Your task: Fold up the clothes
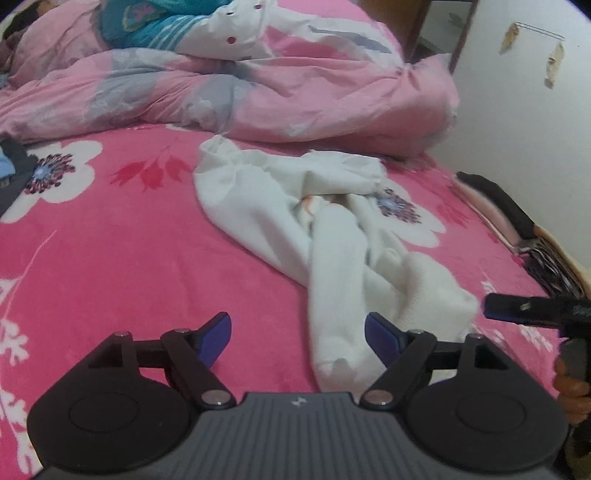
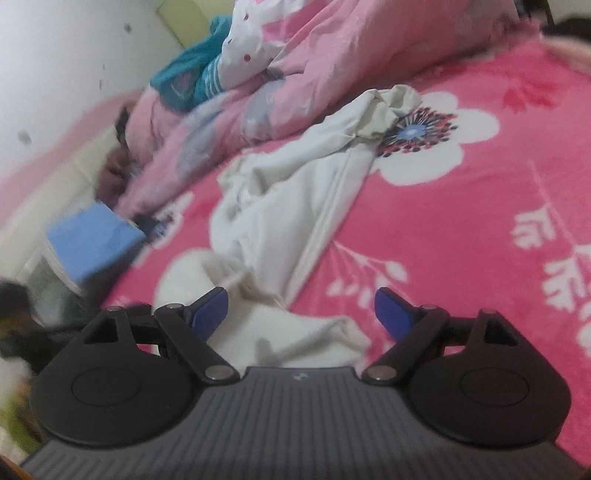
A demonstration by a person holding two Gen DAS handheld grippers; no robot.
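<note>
Spread jaws, white garment point(image 1: 332, 236) end between

A bed is covered by a pink blanket point(image 1: 147, 258) printed with white flowers. A crumpled pink duvet point(image 1: 258, 96) is heaped along its far side, with teal fabric point(image 1: 147, 22) on top. A light blue box point(image 2: 92, 240) is seen at the bed's edge.
</note>
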